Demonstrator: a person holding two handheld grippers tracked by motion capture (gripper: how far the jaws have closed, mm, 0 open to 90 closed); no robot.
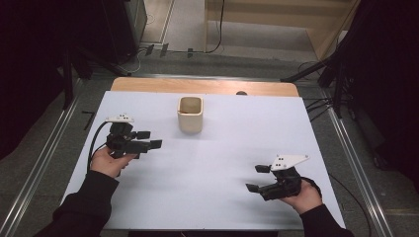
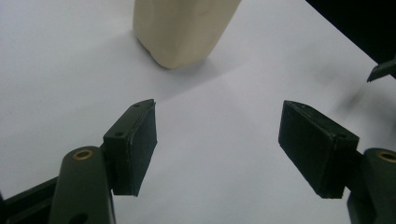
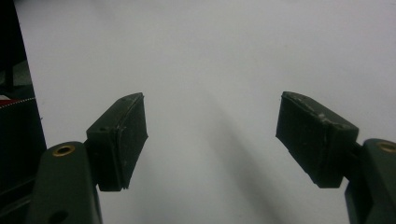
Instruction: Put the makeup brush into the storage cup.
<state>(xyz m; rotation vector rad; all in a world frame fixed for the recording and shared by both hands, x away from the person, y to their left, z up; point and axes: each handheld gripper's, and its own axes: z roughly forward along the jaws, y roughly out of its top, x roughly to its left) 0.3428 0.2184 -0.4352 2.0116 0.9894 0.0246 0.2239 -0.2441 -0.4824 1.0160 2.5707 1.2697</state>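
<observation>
We count one cream cup (image 1: 190,114) on the table (image 1: 222,197), toward twelve o'clock. We count two grippers, the left gripper (image 1: 148,139) at nine o'clock and the right gripper (image 1: 257,178) at four o'clock, each with two black jaws standing apart.

From my station the high view reads dim at the sides, both flanks nearly black, while the white table (image 1: 207,163) catches soft overhead light with no hard glare. The cream cup (image 1: 190,114) throws a faint shadow toward me. In the left gripper view that cup (image 2: 184,28) is slightly soft, its shadow spreading diffusely. The right gripper view shows a blurred grey shadow streak on the tabletop (image 3: 243,56); all frames look grainy
</observation>
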